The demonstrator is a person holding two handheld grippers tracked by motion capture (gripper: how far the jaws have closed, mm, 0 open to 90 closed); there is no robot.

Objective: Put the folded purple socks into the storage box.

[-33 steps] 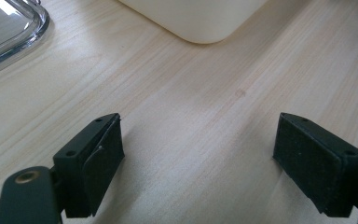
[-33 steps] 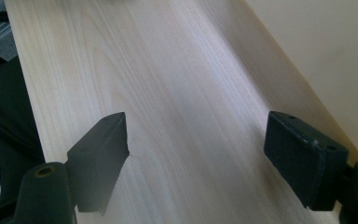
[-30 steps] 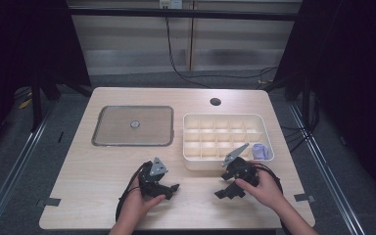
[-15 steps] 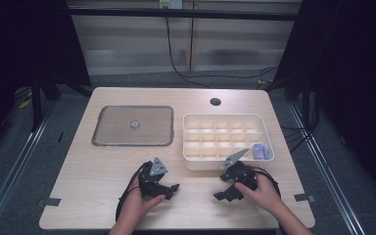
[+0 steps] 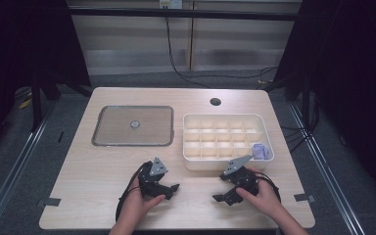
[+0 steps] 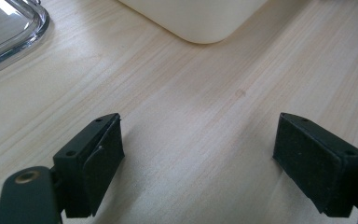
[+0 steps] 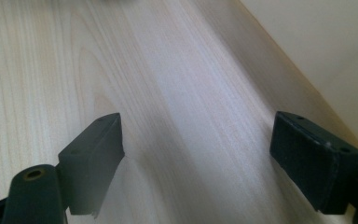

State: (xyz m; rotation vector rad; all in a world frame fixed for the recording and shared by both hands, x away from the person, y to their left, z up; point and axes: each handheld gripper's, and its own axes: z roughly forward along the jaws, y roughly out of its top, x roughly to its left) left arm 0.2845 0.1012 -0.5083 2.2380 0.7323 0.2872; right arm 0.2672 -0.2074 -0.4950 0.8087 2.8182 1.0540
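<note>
**Two open grippers wait by the white box**

A white plastic box with many small square compartments (image 5: 227, 139) sits on the pale wooden tabletop (image 5: 103, 166). This box is the landmark. To the left of the box, just beside it, lies a flat clear tray with a small round spot in its middle (image 5: 132, 126). Behind the box, near the far edge of the tabletop, there is a small dark round hole (image 5: 215, 102). A small purple thing (image 5: 259, 151) lies in the compartment at the box's front right corner.

The left gripper (image 5: 169, 188) rests on the tabletop in front of the box, off toward its left corner. Its jaws stand wide apart with only bare wood between them. In the left gripper view, the rounded corner of the box is ahead and a little way off.

The right gripper (image 5: 223, 193) rests just in front of the box's front wall. Its jaws have just been opening and now stand wide, with nothing between them. In the right gripper view, the box's wall runs along close by on the right side. Nothing stands between either gripper and the box.
</note>
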